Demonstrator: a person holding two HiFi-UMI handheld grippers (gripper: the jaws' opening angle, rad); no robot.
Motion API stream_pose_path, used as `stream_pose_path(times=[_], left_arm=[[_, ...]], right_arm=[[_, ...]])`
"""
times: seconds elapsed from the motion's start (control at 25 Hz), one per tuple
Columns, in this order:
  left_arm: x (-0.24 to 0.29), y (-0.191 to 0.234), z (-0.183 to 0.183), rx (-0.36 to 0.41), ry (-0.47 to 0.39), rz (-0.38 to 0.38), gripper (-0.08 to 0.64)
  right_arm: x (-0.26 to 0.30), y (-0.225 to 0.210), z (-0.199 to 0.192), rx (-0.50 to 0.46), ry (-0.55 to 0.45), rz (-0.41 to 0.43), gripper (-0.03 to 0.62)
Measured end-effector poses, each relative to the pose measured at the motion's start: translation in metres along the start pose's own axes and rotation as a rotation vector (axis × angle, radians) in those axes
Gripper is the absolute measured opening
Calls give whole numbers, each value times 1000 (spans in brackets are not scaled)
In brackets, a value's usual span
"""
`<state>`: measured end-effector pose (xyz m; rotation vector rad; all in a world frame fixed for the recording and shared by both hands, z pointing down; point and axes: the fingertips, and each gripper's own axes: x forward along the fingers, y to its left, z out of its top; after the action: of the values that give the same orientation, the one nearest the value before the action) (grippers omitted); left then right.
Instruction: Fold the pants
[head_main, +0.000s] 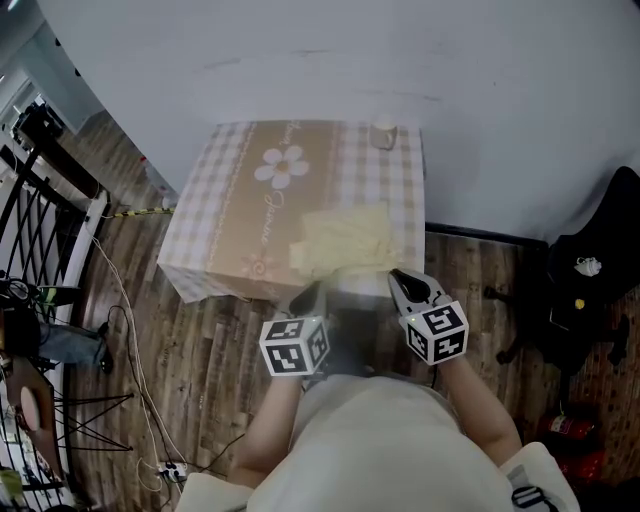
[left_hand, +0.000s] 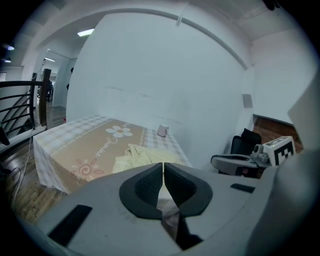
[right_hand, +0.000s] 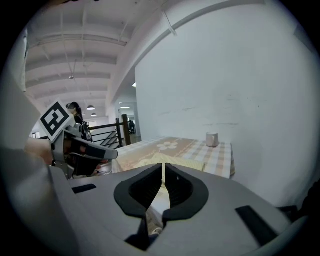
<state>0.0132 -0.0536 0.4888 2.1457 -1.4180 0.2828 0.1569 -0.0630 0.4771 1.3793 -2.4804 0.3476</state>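
Pale yellow pants (head_main: 345, 238) lie on the near right part of a table (head_main: 230, 200) covered with a checked, flower-print cloth. Their near edge is lifted off the table front and spans between my two grippers. My left gripper (head_main: 308, 295) is shut on that edge, with pale fabric pinched between its pads (left_hand: 150, 185). My right gripper (head_main: 400, 280) is shut on the same edge further right, and the cloth shows in its narrow gap (right_hand: 164, 170). In the left gripper view the pants (left_hand: 142, 155) lie bunched just beyond the jaws. In the right gripper view the pants (right_hand: 175, 162) lie flat.
A small pale mug (head_main: 383, 135) stands at the table's far right corner by the white wall. A black chair (head_main: 590, 270) is on the wooden floor to the right. A black railing (head_main: 40, 190) and cables are at the left.
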Motion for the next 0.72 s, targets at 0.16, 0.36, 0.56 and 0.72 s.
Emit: stream_pose_path(times=[0.16,0.36,0.56,0.72], left_arm=[[-17,-15,-7,23,2,-26,12],[-37,-28,-14,28,-7,-55,12],[-49,-34,-21,32,-10,-57,12],[-55,-37,-23,33,-9,-62,12]], right_arm=[[-25,11,8,-1,-31,-15,14],[-50,23,12,14,-70,-26,12],[-67,31,14,4,-94,-26,9],[-74,34,13,14,-103,-26,9]])
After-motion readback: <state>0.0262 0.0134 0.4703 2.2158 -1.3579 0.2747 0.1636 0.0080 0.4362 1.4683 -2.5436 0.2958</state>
